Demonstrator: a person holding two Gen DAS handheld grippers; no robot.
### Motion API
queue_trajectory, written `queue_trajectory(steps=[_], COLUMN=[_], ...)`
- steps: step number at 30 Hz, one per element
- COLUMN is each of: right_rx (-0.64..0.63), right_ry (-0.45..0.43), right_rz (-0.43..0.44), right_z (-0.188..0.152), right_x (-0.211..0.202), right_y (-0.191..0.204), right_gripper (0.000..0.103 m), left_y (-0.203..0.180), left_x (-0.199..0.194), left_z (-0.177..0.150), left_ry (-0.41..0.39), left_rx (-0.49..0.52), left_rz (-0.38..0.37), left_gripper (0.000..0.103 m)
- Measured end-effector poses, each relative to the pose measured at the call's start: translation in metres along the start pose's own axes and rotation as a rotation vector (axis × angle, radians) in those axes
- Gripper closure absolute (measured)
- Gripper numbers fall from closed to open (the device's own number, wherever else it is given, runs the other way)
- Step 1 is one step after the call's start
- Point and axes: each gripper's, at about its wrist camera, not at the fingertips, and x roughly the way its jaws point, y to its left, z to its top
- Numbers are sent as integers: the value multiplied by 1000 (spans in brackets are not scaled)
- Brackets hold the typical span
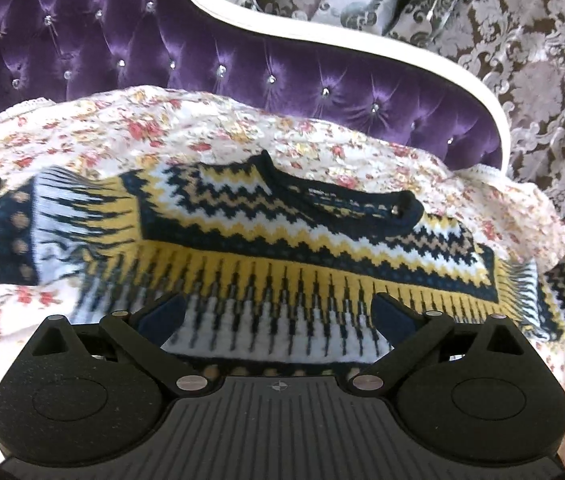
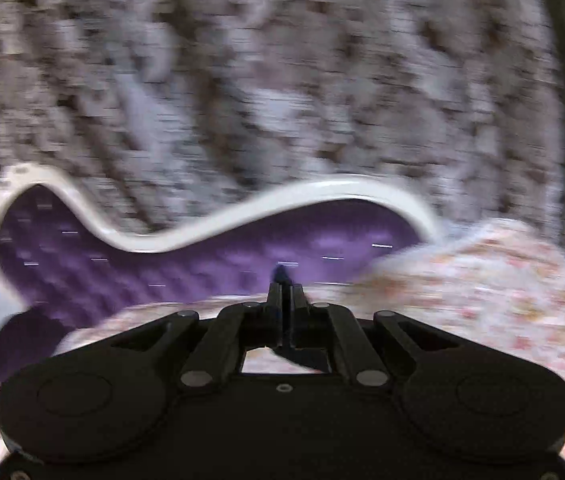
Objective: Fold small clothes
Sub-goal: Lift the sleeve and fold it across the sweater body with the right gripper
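The left gripper (image 1: 278, 312) hangs wide open over the sweater (image 1: 242, 240), which lies across the flowered bedspread (image 1: 162, 128), collar toward one o'clock. The right gripper (image 2: 285, 288) has its fingers pressed together; anything pinched between them is too blurred to tell.

Patterned sweater (image 1: 266, 240) lies on floral bedspread (image 1: 202, 136).

The purple tufted velvet headboard with a white curved frame (image 1: 210, 64) blocks the frame's upper part. Below it, the floral quilted bedspread (image 1: 186, 128) lies bare around the yellow, navy and white zigzag knitted sweater (image 1: 282, 232) at frame centre.
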Motion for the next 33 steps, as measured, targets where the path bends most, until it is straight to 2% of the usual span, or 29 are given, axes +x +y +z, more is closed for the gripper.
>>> queue_trajectory(steps=[5,10,14,21,26,28,29,30,32,33], right_rx=[36,52,50,24,-16,-20,-23,-30,-42,-41], right_ry=[74,178,243,288,280,265,250,229,197,188], right_rz=[236,381,427,419,429,431,433,431,398,378], right_z=[-8,-47,-84,-150,-178,-180,-180,-179,-175,-175], right_x=[55,132,181,235,247,242,240,237,226,222], right_y=[81,148,184,223,231,227,225,221,206,197], right_gripper=[94,94,94,92,78,37,28,23,23,19], left_y=[19,43,63,85,85,84,84,82,79,77], left_x=[-20,-37,-45,-47,-45,-44,-44,-44,-43,-42], left_z=[-1,-8,-15,-23,-24,-24,-24,-22,-20,-18], left_ry=[-24,-33,-36,-15,-12,-11,-15,-20,-33,-38], left_rx=[5,-15,-30,-61,-49,-45,-41,-37,-28,-21], left_rz=[10,23,53,75,77,75,74,73,69,66], left_gripper=[3,3,3,3,3,3,3,3,3,3])
